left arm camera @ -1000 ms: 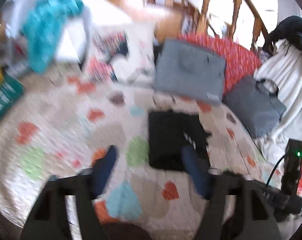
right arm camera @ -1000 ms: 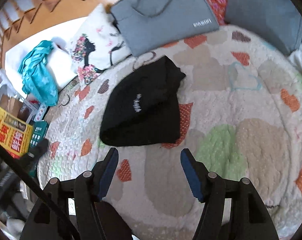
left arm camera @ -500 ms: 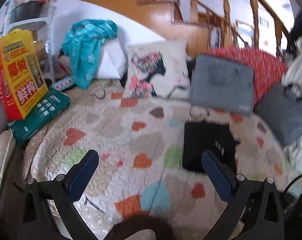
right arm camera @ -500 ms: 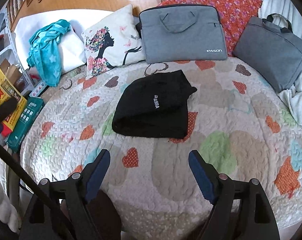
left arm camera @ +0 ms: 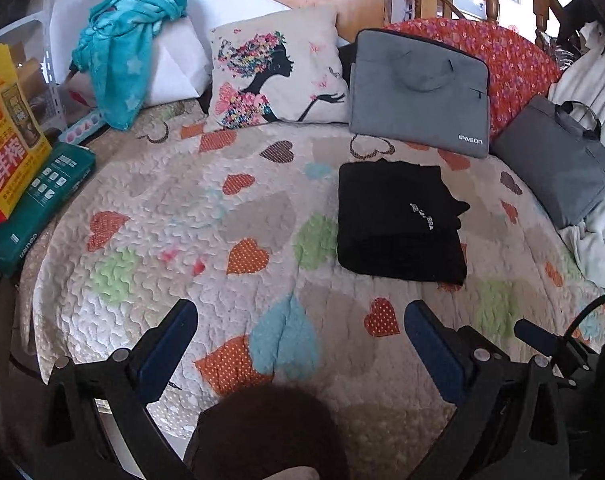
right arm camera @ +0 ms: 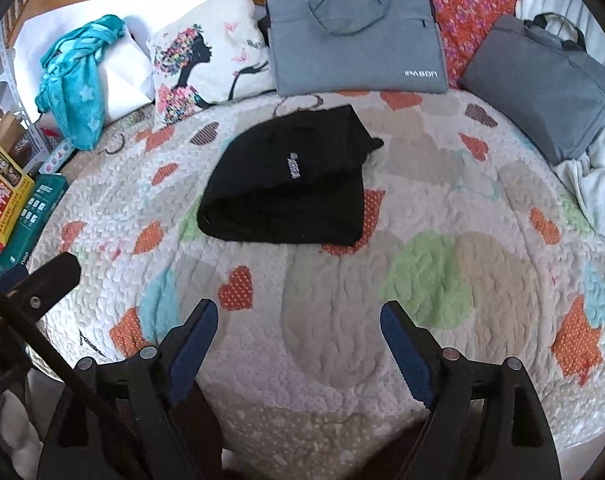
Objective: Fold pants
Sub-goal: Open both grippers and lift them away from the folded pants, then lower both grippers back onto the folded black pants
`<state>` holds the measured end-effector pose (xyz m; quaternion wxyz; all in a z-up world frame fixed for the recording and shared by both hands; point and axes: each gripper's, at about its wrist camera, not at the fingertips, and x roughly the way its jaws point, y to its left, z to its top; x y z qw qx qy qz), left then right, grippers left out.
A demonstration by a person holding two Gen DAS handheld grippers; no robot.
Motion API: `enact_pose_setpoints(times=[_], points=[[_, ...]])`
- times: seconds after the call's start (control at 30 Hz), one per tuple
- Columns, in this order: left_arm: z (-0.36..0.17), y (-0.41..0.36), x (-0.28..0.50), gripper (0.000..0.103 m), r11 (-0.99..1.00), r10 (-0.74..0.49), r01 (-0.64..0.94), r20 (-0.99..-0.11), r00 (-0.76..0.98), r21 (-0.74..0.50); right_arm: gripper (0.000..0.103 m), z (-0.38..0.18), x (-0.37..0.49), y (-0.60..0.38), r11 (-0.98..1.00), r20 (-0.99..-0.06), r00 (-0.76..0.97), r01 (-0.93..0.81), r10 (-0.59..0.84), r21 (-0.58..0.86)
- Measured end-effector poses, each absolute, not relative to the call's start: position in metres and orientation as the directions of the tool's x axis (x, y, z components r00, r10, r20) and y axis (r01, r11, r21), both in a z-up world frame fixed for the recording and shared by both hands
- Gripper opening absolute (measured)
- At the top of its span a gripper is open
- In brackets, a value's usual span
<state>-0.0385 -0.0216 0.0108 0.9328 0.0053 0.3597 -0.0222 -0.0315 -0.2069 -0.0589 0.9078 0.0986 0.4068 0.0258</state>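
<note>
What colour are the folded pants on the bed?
Black, with small white lettering; the pants show best in the right wrist view.

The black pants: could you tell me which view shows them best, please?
The right wrist view: the pants lie near centre, whole, folded edge visible. The left wrist view shows them whole too, but off to the right.

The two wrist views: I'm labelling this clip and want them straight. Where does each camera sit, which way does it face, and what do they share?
Left wrist: sits on the left gripper, looking down across the heart quilt; its open fingers frame the bottom, the black pants lie ahead to the right.
Right wrist: sits on the right gripper, also facing the headboard end; open fingers below, pants ahead left, part of the other gripper at left edge.
Shared: pants, quilt, silhouette pillow, grey laptop bag.
</note>
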Motion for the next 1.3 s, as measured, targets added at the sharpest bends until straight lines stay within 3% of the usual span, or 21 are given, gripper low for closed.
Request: enact_pose_setpoints(times=[0.47, 0.57, 0.73, 0.8, 0.97, 1.1, 1.17, 1.3], points=[[-0.002, -0.022, -0.023, 0.103, 0.995, -0.099, 0.091, -0.733, 0.672, -0.051, 0.088, -0.074, -0.022, -0.209, 0.978, -0.762, 0.634, 0.043, 0.132, 0.205], [-0.003, -0.011, -0.006, 0.103, 0.986, -0.162, 0.086, -0.741, 0.651, -0.140, 0.088, -0.076, -0.017, -0.217, 0.971, -0.765, 0.626, 0.050, 0.152, 0.234], [-0.029, 0.003, 0.034, 0.102, 0.918, -0.391, 0.143, -0.784, 0.482, -0.370, 0.088, -0.077, -0.002, -0.248, 0.938, -0.749, 0.630, 0.094, 0.203, 0.333], [-0.038, 0.004, 0.035, 0.095, 0.913, -0.401, 0.131, -0.790, 0.463, -0.386, 0.088, -0.074, -0.001, -0.256, 0.933, -0.744, 0.637, 0.109, 0.200, 0.344], [-0.026, 0.006, 0.010, 0.054, 0.923, -0.381, 0.160, -0.781, 0.496, -0.349, 0.088, -0.044, -0.018, -0.262, 0.951, -0.705, 0.696, 0.110, 0.135, 0.291], [-0.008, 0.030, -0.006, 0.051, 0.852, -0.513, 0.166, -0.733, 0.446, -0.496, 0.090, 0.005, -0.046, -0.257, 0.979, -0.557, 0.830, 0.092, 0.025, 0.181], [0.001, 0.039, -0.010, 0.046, 0.811, -0.573, 0.167, -0.704, 0.420, -0.561, 0.103, 0.029, -0.055, -0.257, 0.983, -0.457, 0.888, 0.035, 0.052, 0.178], [0.027, 0.036, -0.002, 0.033, 0.789, -0.605, 0.201, -0.679, 0.416, -0.580, 0.103, 0.041, -0.028, -0.275, 0.934, -0.519, 0.818, -0.060, 0.248, 0.352]])
